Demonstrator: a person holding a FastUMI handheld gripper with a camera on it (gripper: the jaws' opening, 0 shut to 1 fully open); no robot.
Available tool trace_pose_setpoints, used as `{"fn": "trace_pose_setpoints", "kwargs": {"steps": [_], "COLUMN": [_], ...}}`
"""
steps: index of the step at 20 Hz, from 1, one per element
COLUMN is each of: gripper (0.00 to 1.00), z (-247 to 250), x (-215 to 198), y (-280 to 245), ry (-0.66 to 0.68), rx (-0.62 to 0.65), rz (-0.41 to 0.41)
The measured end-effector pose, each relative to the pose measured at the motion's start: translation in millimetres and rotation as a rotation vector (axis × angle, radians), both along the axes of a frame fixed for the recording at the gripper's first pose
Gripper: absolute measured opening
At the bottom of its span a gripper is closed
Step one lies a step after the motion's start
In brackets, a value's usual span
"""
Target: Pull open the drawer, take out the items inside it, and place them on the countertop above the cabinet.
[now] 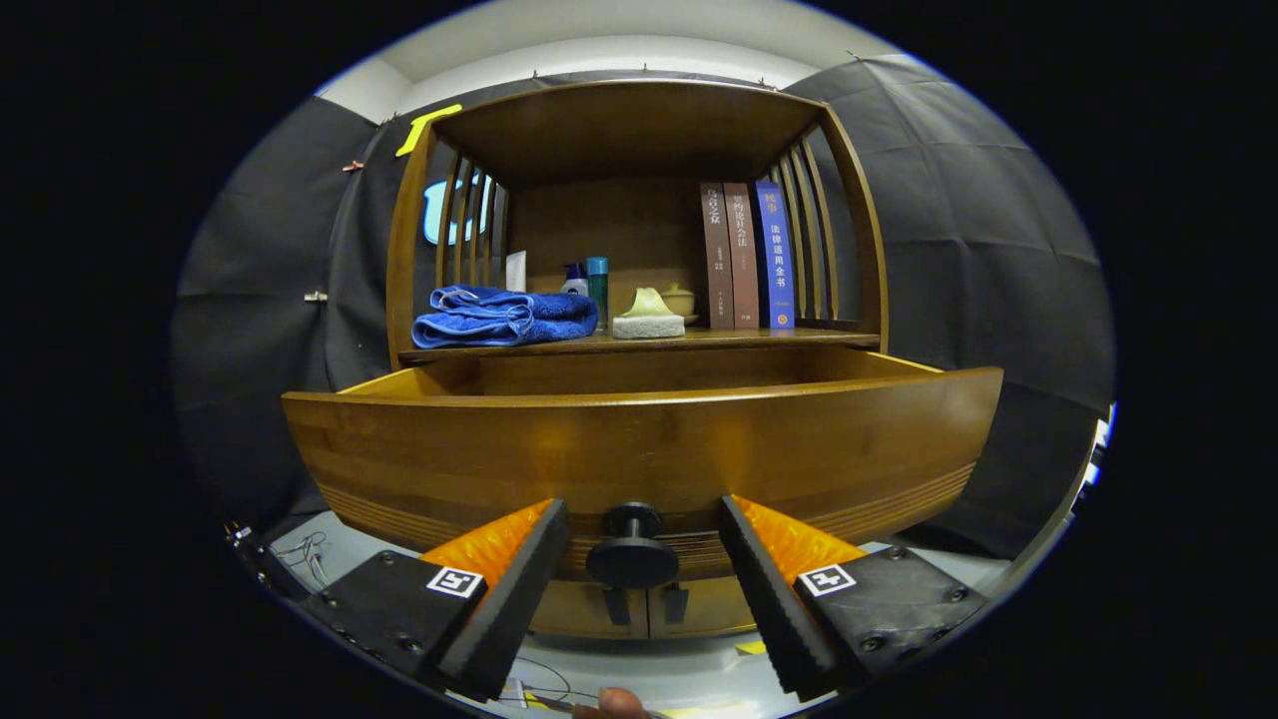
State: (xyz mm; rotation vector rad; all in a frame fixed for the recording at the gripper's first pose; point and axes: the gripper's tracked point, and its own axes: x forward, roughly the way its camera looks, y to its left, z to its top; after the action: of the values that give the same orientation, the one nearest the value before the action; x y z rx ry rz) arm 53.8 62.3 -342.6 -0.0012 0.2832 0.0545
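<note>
The drawer (639, 449) is seen pulled out, its round knob (631, 547) centred between the wide-open fingers of the gripper (642, 559), untouched by them, and the drawer's inside lies above the knob.

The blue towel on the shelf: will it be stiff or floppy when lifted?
Probably floppy: the towel lies in soft, rounded folds. It may unfold if pinched by one layer. It looks light. The gripper is open around the knob.
</note>
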Motion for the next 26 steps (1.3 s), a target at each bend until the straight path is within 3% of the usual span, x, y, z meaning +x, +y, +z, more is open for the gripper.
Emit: {"fn": "trace_pose_setpoints", "kwargs": {"steps": [26], "gripper": [0.99], "z": [-16.3], "x": [143.1], "y": [8.6], "ry": [0.039], "rx": [0.055], "rz": [0.017]}}
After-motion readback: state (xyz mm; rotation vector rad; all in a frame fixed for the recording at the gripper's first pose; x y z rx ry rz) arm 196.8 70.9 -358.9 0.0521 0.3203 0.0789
